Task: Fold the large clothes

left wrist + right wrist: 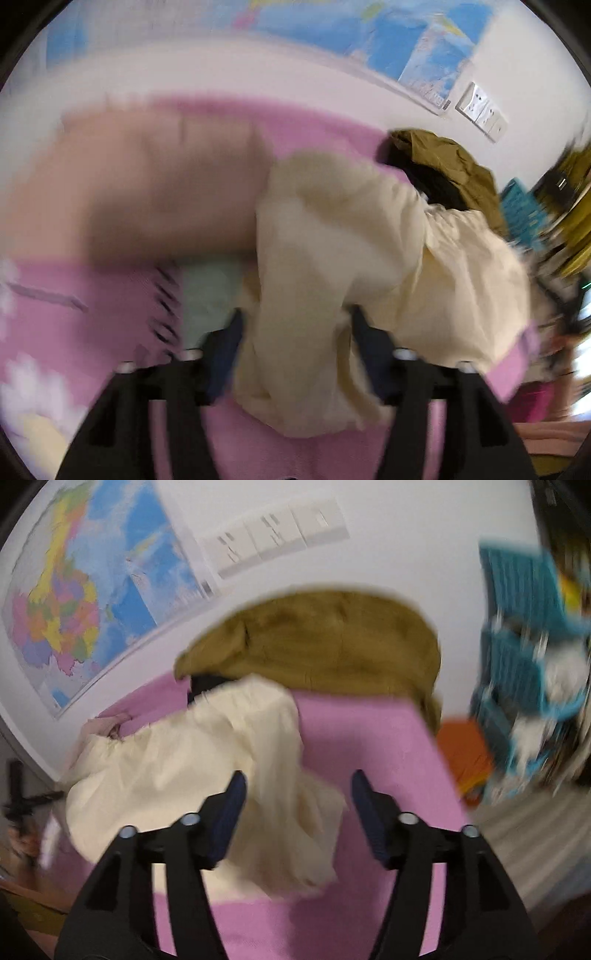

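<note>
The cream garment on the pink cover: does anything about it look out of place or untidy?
Yes. The cream garment lies crumpled in a heap, not flat or folded, on the pink cover. Behind it, an olive-brown garment is bunched against the wall.

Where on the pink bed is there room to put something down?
Bare pink cover lies right of the cream garment, out to the bed's edge and below the olive jacket. More lies in front of the cream garment. It is crowded at the back, where the garments bunch together.

blurred: tan mass point(147, 184), unidentifiable | hidden: black item point(436, 181) under olive garment point(454, 158)
</note>
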A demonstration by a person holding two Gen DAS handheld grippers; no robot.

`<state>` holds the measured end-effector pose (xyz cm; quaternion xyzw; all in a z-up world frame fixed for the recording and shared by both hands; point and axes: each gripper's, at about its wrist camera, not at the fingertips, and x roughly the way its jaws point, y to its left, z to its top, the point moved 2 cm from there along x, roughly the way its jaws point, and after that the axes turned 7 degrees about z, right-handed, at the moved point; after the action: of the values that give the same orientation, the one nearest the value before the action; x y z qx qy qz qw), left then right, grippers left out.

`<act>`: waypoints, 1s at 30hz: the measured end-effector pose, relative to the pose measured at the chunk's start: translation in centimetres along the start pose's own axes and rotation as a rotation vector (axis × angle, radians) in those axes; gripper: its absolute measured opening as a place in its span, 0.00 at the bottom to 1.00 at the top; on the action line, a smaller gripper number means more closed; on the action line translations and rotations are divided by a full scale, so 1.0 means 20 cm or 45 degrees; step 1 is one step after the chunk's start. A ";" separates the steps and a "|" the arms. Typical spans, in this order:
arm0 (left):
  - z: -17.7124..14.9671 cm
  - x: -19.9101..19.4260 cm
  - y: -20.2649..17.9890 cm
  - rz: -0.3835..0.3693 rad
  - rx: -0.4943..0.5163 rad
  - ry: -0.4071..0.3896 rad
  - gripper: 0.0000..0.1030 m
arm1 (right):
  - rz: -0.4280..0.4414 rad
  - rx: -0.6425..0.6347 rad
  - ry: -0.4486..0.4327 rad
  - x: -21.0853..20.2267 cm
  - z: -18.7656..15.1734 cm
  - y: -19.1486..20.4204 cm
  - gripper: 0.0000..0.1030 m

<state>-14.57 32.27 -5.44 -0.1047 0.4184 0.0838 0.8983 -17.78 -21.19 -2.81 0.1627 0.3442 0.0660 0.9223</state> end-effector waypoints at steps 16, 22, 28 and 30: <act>0.21 0.37 -0.46 0.149 0.345 0.044 0.56 | 0.036 -0.469 0.300 0.75 -0.01 0.54 0.41; 0.33 0.41 -0.43 0.139 0.210 0.036 0.15 | 0.077 -0.400 0.140 0.66 0.12 0.54 0.02; 0.43 0.39 -0.43 0.131 0.150 -0.037 0.11 | 0.014 -0.396 0.046 0.69 0.19 0.55 0.02; 0.42 0.46 -0.41 0.132 0.140 0.024 0.15 | -0.041 -0.426 0.190 0.83 0.12 0.52 0.05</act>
<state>-0.49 27.10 -6.29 -0.0344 0.4356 0.1061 0.8932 -3.76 -8.16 -7.76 -0.0037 0.3985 0.1194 0.9094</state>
